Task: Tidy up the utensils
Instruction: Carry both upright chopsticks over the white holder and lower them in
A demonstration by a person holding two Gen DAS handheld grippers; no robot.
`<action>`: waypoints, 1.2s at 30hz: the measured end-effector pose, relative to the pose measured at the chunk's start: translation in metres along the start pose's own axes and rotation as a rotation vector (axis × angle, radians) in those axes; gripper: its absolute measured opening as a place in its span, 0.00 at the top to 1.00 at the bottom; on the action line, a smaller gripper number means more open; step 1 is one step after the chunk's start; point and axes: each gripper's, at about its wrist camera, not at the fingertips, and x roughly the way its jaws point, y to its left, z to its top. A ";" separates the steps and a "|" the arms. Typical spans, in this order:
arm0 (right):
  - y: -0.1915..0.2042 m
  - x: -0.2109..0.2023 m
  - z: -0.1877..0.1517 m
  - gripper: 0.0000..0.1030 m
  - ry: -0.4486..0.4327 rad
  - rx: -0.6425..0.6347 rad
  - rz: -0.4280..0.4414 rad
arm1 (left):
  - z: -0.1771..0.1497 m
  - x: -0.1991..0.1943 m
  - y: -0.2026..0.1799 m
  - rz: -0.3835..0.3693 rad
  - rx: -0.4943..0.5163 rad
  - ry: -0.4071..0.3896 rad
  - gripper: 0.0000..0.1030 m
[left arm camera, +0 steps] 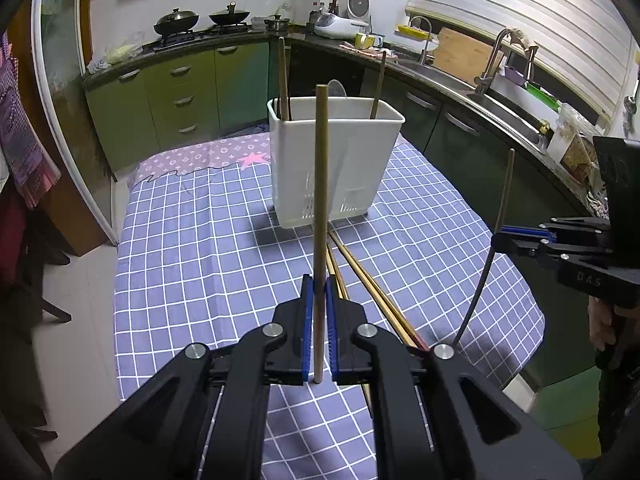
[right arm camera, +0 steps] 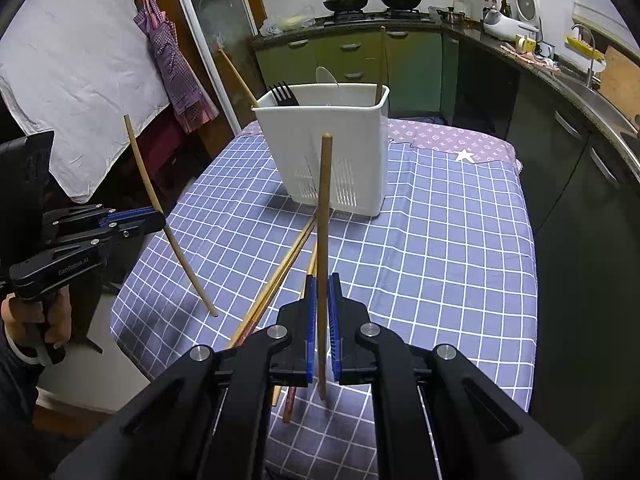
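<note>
A white utensil caddy (left arm camera: pixel 332 160) (right arm camera: pixel 340 148) stands on the checked tablecloth and holds two chopsticks, a pale spoon and a black fork (right arm camera: pixel 283 95). My left gripper (left arm camera: pixel 319 284) is shut on a wooden chopstick (left arm camera: pixel 320 208) that stands upright in front of the caddy; the same gripper (right arm camera: pixel 160 218) and chopstick (right arm camera: pixel 148 184) show at the left of the right wrist view. My right gripper (right arm camera: pixel 322 284) is shut on another wooden chopstick (right arm camera: pixel 324 216), also upright; it appears at the right edge (left arm camera: pixel 498 238) with its chopstick (left arm camera: pixel 505 192) dark against the cabinets. Several chopsticks (left arm camera: pixel 360 272) (right arm camera: pixel 280 276) lie on the cloth.
The table (left arm camera: pixel 192 240) sits in a kitchen corner with green cabinets (left arm camera: pixel 176 92), a stove with woks (left arm camera: pixel 176 22) and a sink (left arm camera: pixel 504 108) along the counter. A checked apron (right arm camera: pixel 172 60) hangs at the left. A hand (right arm camera: pixel 36 320) grips the left gripper's handle.
</note>
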 end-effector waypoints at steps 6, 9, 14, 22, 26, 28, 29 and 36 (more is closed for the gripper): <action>-0.001 0.000 -0.001 0.93 -0.006 0.003 0.004 | 0.002 -0.001 -0.001 -0.001 0.007 -0.004 0.94; -0.001 -0.002 0.000 0.93 -0.011 0.005 0.005 | 0.003 -0.001 -0.001 -0.001 0.008 -0.006 0.94; -0.001 -0.005 0.004 0.93 -0.023 0.005 0.005 | 0.004 -0.002 -0.001 -0.002 0.010 -0.012 0.94; -0.002 -0.011 0.013 0.93 -0.045 0.019 0.008 | 0.011 -0.003 -0.004 -0.006 0.017 -0.017 0.94; -0.001 -0.019 0.019 0.93 -0.062 0.018 0.020 | 0.020 -0.007 -0.005 -0.017 0.022 -0.022 0.94; 0.001 -0.023 0.023 0.93 -0.072 0.014 0.020 | 0.028 -0.012 -0.006 -0.016 0.027 -0.031 0.94; 0.002 -0.026 0.025 0.93 -0.078 0.010 0.018 | 0.031 -0.014 -0.006 -0.016 0.030 -0.035 0.94; 0.003 -0.039 0.037 0.93 -0.116 0.000 0.014 | 0.079 -0.039 -0.008 -0.026 0.035 -0.110 0.94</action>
